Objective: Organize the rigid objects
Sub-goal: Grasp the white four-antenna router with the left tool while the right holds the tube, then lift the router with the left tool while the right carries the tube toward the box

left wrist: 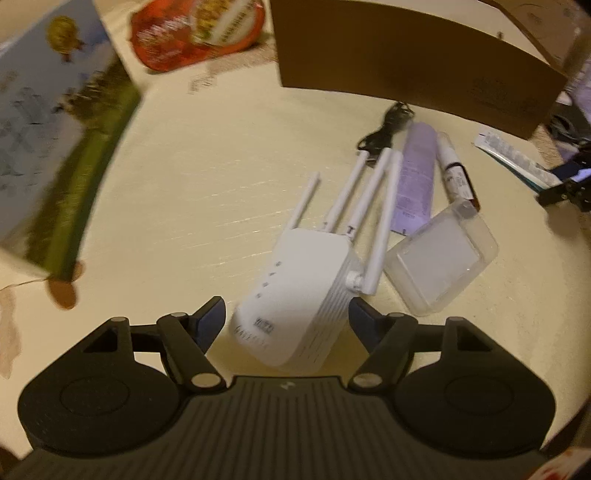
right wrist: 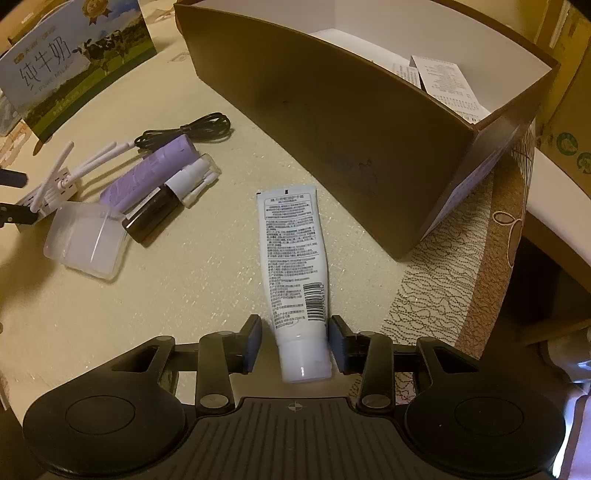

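Observation:
A white wifi extender with several antennas lies on the cream table between the fingers of my open left gripper; it also shows in the right wrist view. A white tube lies cap-first between the fingers of my open right gripper, the right finger close to its cap. A purple tube, a dark bottle with a white cap, a clear plastic case and a black cable lie together. A brown box stands behind, holding papers.
A milk carton stands at the far left; it also shows in the left wrist view. A red snack bag lies beyond it. The table edge with a patterned cloth runs along the right.

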A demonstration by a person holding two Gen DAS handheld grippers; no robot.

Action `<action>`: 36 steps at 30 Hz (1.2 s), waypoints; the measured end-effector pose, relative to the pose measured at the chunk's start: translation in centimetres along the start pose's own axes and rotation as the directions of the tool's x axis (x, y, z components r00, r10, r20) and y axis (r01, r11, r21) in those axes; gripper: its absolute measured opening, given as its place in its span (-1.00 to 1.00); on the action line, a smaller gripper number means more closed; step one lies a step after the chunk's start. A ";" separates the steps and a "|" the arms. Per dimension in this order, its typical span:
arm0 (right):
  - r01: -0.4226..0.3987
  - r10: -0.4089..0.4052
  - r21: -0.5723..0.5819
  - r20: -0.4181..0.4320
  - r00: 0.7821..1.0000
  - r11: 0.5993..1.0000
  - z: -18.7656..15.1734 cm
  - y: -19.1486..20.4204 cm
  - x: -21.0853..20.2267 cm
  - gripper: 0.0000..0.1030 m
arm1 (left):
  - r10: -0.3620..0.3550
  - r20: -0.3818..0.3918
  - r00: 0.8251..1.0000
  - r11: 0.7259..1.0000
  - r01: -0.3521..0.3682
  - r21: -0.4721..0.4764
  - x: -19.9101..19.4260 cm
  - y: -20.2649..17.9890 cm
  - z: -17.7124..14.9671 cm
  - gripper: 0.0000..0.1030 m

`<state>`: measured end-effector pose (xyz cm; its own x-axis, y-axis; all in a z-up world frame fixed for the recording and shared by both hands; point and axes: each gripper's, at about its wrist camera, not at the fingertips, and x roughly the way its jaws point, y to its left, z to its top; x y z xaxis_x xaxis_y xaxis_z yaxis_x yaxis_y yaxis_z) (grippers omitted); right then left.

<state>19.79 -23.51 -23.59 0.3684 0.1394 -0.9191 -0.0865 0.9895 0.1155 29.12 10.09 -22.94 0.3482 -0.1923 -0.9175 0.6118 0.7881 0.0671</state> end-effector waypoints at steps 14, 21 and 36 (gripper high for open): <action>-0.005 0.005 0.019 0.011 1.000 1.000 0.0 -0.6 -0.1 -0.27 | 0.064 -0.011 0.998 0.985 -0.065 -0.157 0.5 -2.6 -0.7 0.18; -0.019 0.019 0.007 0.008 1.000 1.000 -0.1 -0.6 -0.2 -0.27 | 0.129 -0.009 0.992 0.892 -0.120 -0.435 -0.6 -3.9 -2.1 0.16; -0.015 0.016 -0.035 0.024 1.000 0.999 1.4 0.1 1.1 -0.11 | -0.084 0.004 0.996 0.761 0.067 -0.645 1.0 0.7 -2.1 0.11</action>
<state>21.51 -23.18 -24.08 0.3888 0.1559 -0.9080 -0.1240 0.9855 0.1162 28.40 11.65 -24.62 0.2983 -0.2605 -0.9182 0.0314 0.9642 -0.2634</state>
